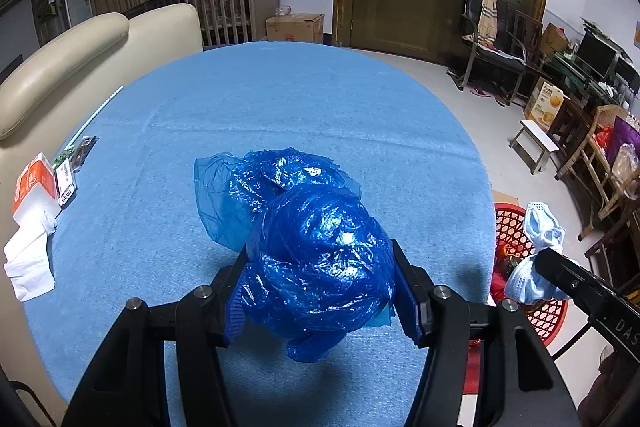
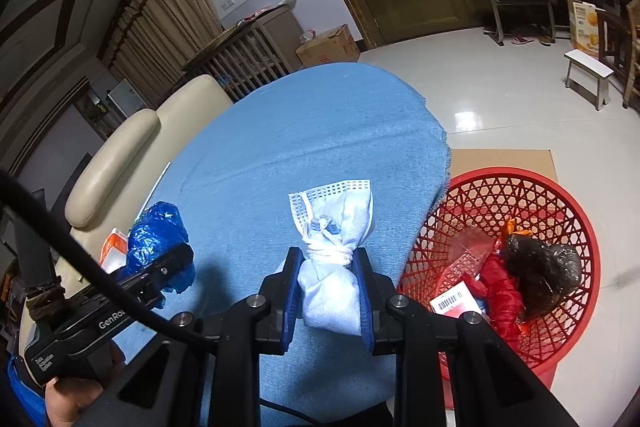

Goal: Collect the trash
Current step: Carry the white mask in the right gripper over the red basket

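Left gripper (image 1: 320,283) pinches crumpled blue plastic wad (image 1: 316,259), glossy, translucent, loose flaps trailing, held over blue tablecloth (image 1: 280,99). Right gripper (image 2: 329,287) clamps pale blue face mask (image 2: 334,247), rolled, bound with own white ear loops, above table edge beside red mesh basket (image 2: 560,203) already holding trash.

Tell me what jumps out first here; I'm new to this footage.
The crumpled blue plastic bag, clamped in the left gripper over the blue tablecloth, dominates. Next, the rolled face mask gripped by the right gripper, beside the red basket already holding trash on the floor.
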Action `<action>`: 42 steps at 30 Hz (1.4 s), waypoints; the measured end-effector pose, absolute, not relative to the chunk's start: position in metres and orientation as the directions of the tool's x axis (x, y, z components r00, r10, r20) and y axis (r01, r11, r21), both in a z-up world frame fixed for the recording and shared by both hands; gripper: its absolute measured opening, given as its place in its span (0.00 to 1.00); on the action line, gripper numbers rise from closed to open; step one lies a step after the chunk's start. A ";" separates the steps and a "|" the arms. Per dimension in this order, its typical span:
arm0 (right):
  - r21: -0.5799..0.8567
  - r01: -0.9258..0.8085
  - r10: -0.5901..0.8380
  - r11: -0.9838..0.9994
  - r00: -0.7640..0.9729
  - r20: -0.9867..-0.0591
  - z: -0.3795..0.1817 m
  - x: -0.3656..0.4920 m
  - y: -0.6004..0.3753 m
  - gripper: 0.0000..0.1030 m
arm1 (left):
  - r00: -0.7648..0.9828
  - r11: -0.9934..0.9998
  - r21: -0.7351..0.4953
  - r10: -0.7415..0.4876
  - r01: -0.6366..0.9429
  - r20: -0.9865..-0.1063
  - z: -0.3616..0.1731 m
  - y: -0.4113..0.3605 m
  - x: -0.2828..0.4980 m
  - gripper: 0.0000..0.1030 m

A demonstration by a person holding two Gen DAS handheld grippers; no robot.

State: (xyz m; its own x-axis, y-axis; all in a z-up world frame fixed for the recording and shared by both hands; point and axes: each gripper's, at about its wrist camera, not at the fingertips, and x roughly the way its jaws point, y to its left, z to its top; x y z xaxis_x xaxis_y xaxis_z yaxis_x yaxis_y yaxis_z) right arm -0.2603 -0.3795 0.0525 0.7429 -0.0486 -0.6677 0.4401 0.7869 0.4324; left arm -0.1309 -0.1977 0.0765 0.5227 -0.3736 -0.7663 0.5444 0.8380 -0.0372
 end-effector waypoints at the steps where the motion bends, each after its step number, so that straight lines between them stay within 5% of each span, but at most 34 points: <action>1: 0.432 0.441 -0.049 0.787 0.742 -0.668 0.053 -0.260 -0.379 0.26 | 0.523 0.838 -0.037 -0.374 0.545 -0.766 0.077 -0.197 -0.131 0.61; 42: 0.391 0.516 -0.129 0.762 0.712 -0.690 0.062 -0.275 -0.395 0.26 | 0.442 0.787 -0.089 -0.432 0.611 -0.786 0.070 -0.209 -0.119 0.61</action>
State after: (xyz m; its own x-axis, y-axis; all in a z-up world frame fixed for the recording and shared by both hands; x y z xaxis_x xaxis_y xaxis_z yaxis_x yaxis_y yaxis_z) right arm -0.2748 -0.3947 0.0620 0.7120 -0.1288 -0.6903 0.5164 0.7621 0.3905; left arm -0.1193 -0.2094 0.0704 0.4422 -0.4320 -0.7860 0.6108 0.7868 -0.0888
